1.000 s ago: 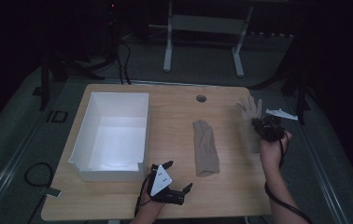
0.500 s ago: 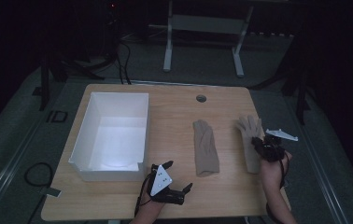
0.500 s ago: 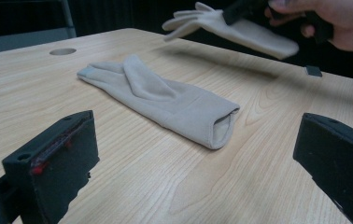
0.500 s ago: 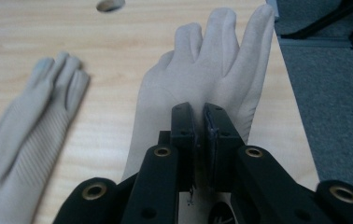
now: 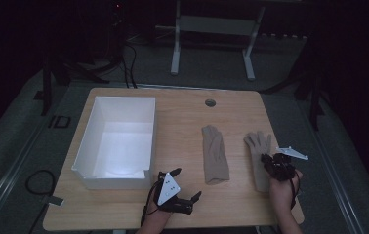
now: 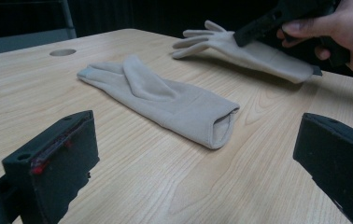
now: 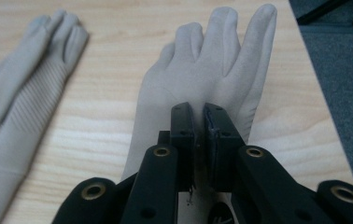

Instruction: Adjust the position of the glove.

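The right gripper (image 5: 270,161) sits low over the right-hand glove (image 5: 259,158) near the table's right edge, held by the right hand (image 5: 282,183) whose forearm comes in from the bottom of the high view, the wrist bent so the tool points away from the person along the glove; in the right gripper view its two black jaws stand pressed close together over the glove's palm (image 7: 188,79), with a thin edge of pale fabric seeming to run between them, though whether cloth is truly pinched there I cannot tell; the glove lies flat, fingers spread and pointing toward the far side of the wooden table (image 5: 182,122); the left gripper (image 5: 185,187) rests near the front edge, just in front of the white box (image 5: 86,146), its hand and forearm entering from below, its jaws wide apart and holding nothing, as the left gripper view shows with bare wood between them; the second glove (image 5: 214,153) lies between the box and the right-hand glove, apart from both, cuff toward the person (image 6: 221,128); no brand, label or readable writing shows on the gloves, the box or the grippers.
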The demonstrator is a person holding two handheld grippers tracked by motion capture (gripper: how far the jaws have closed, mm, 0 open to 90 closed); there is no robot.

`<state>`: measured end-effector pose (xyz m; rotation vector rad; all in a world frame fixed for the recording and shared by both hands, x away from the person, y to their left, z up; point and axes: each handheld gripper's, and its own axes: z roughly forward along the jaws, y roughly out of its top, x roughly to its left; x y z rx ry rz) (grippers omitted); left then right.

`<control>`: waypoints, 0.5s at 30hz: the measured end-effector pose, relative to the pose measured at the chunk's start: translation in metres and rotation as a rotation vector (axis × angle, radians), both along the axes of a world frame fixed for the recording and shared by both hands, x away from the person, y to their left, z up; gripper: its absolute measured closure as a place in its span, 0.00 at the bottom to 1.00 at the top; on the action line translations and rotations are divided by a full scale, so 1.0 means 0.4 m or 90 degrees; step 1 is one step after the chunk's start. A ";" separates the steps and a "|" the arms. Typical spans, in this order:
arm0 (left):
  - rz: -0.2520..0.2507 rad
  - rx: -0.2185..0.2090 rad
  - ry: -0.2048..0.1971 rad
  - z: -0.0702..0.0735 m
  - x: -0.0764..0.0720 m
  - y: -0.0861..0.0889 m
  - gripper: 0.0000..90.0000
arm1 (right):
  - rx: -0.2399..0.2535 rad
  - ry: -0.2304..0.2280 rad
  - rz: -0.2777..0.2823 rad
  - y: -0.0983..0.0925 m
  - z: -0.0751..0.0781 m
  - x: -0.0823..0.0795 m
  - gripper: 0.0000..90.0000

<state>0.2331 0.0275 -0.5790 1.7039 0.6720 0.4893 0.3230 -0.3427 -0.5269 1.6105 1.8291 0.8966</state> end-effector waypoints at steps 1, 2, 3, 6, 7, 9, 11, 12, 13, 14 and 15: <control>0.000 0.000 0.000 0.000 0.000 0.000 0.00 | -0.004 0.012 0.001 0.000 -0.012 0.001 0.92; 0.000 0.000 0.000 0.000 0.000 0.000 0.00 | -0.004 0.012 0.001 0.000 -0.012 0.001 0.92; 0.000 0.000 0.000 0.000 0.000 0.000 0.00 | -0.010 0.018 0.001 -0.002 -0.021 0.001 0.91; 0.000 0.000 0.000 0.000 0.000 0.000 0.00 | -0.028 0.035 0.007 0.000 -0.044 0.000 0.90; -0.001 0.000 0.000 0.000 0.000 0.000 0.00 | -0.028 0.039 0.007 -0.001 -0.051 0.000 0.89; -0.001 0.000 0.000 0.000 0.000 0.000 0.00 | -0.033 0.046 0.012 0.001 -0.062 0.002 0.88; -0.001 0.000 -0.001 0.000 0.000 0.000 0.00 | -0.030 0.045 0.011 0.000 -0.063 0.002 0.88; -0.002 0.000 -0.001 0.000 0.000 0.000 0.00 | -0.028 0.046 0.010 0.000 -0.063 0.002 0.86; -0.002 0.000 -0.001 0.000 0.000 0.000 0.00 | -0.028 0.047 0.013 -0.001 -0.063 0.003 0.85; -0.002 0.000 -0.001 0.000 0.000 0.000 0.00 | -0.026 0.048 0.012 -0.002 -0.061 0.003 0.84; -0.002 0.000 -0.001 0.000 0.000 0.000 0.00 | -0.024 0.046 0.015 -0.004 -0.058 0.004 0.81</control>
